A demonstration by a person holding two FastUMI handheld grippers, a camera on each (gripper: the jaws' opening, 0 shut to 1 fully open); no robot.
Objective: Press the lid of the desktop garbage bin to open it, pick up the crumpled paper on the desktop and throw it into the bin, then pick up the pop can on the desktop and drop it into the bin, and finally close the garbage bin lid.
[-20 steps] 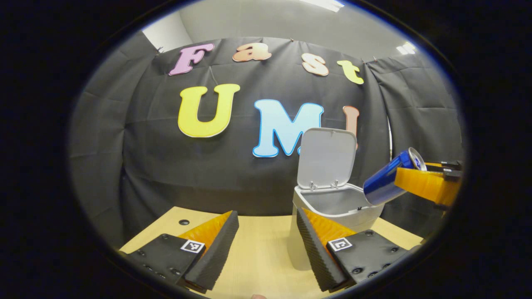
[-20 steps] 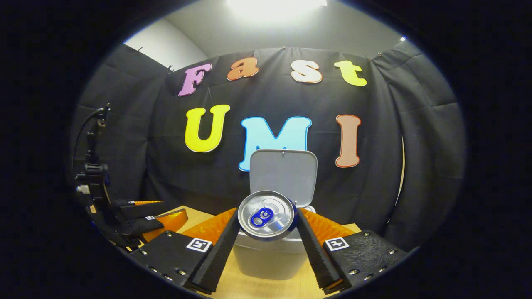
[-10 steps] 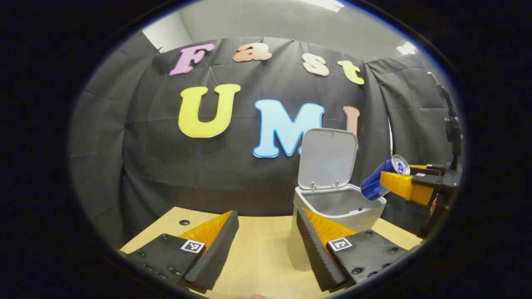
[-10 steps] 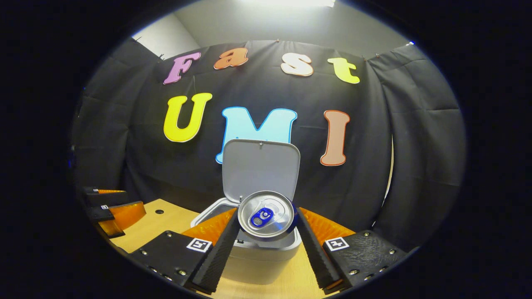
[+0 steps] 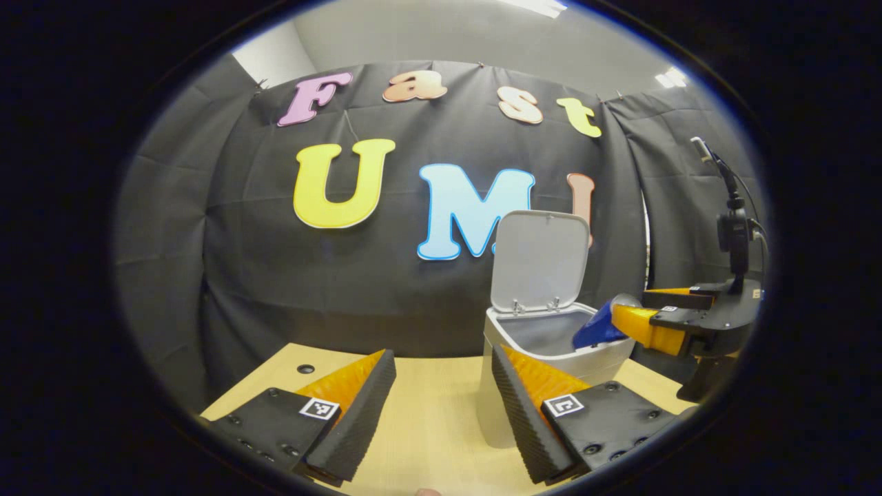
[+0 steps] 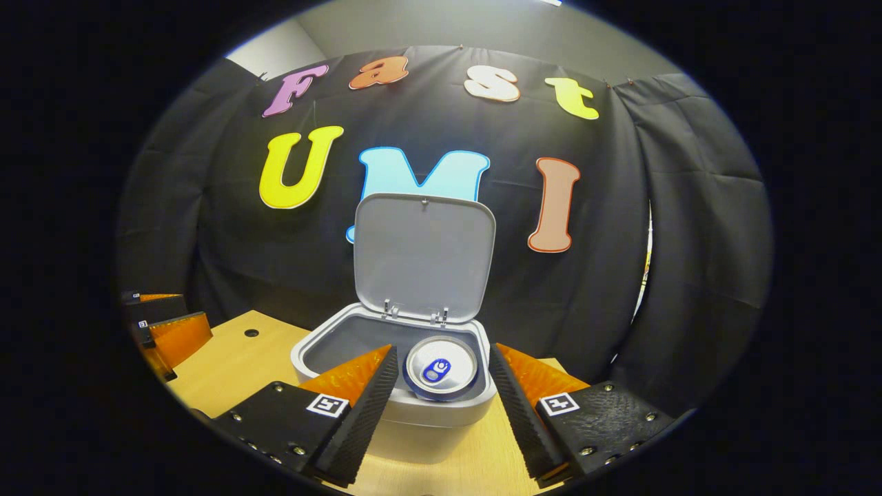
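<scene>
The bin's (image 6: 413, 413) mouth lay open to entry from above and from the near side, blocked at its far edge by the upright lid (image 6: 422, 251) and partly taken up near the front rim by the pop can (image 6: 441, 368), while bare desktop (image 5: 431, 413) stretched to its left.

grey bin (image 6: 441, 413) on the desk, lid (image 6: 422, 255) upright; blue pop can (image 6: 441, 368) tilted into its mouth

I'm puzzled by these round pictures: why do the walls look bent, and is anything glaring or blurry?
Left gripper view: the fisheye lens bows the black cloth wall outward; ceiling lights glare at the top edge; the blue pop can looks slightly soft. Right gripper view: the same bulging; the can's shiny silver top and the open grey bin lid are sharp and evenly lit.
</scene>
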